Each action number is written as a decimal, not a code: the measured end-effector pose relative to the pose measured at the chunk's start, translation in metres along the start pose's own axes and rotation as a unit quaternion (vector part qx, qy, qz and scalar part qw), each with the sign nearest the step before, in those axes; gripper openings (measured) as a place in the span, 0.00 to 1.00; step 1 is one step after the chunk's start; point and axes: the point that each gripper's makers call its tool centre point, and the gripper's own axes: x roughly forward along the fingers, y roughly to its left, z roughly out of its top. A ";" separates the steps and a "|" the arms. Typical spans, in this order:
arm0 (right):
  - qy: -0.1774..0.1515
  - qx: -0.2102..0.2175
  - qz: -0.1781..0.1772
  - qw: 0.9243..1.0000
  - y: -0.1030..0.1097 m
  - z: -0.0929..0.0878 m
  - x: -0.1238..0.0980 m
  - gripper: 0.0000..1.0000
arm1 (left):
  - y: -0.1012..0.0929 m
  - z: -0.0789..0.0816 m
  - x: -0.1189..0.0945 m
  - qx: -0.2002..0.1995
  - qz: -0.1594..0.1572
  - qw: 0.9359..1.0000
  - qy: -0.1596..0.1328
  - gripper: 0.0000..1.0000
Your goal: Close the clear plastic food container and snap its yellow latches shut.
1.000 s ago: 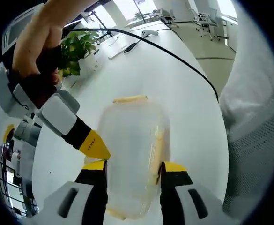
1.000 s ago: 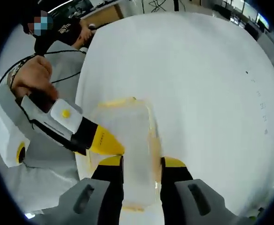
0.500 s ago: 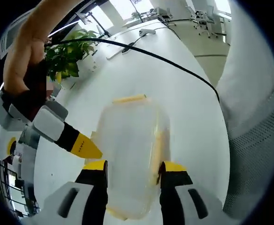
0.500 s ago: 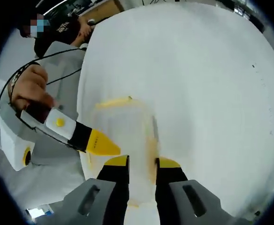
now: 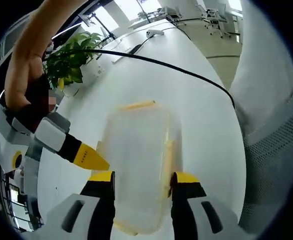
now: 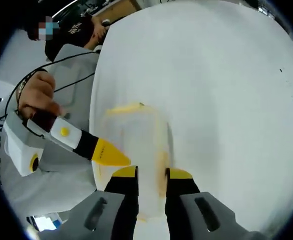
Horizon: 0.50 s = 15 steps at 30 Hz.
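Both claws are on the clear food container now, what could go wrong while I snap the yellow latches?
1. The left claw and right claw both straddle the clear container on a smooth white table, so it might slide or twist.
2. The black cable lies just beyond the container and could snag.
3. The yellow latch looks blurred; misjudging it may leave it unsnapped.

White table (image 5: 206,125) carries clear food container (image 5: 138,150), yellow latches on its sides. Beyond container: black cable (image 5: 151,60) crossing tabletop, potted green plant (image 5: 68,62) at table edge, small devices (image 5: 156,33) at far end.
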 end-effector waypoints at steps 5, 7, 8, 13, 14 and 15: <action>-0.029 0.010 0.022 0.999 -0.002 -0.001 -0.001 0.16 | 0.000 0.000 0.000 0.002 0.001 1.000 -0.003 0.38; -0.027 -0.001 0.013 1.000 0.001 -0.001 -0.001 0.17 | 0.001 0.000 0.000 0.003 0.002 1.000 -0.002 0.39; -0.024 -0.001 0.009 1.000 0.001 -0.001 -0.002 0.17 | 0.001 0.000 0.000 0.002 0.003 1.000 -0.003 0.39; -0.005 -0.053 -0.031 0.998 0.002 0.000 -0.005 0.19 | 0.002 0.001 -0.001 0.004 0.005 1.000 -0.009 0.40; -0.006 -0.051 -0.033 0.998 0.003 0.000 -0.005 0.19 | 0.002 0.000 -0.001 0.003 0.006 1.000 -0.015 0.40; -0.007 -0.045 -0.039 0.998 0.002 -0.002 -0.005 0.19 | 0.002 0.000 -0.002 0.003 0.006 1.000 -0.019 0.41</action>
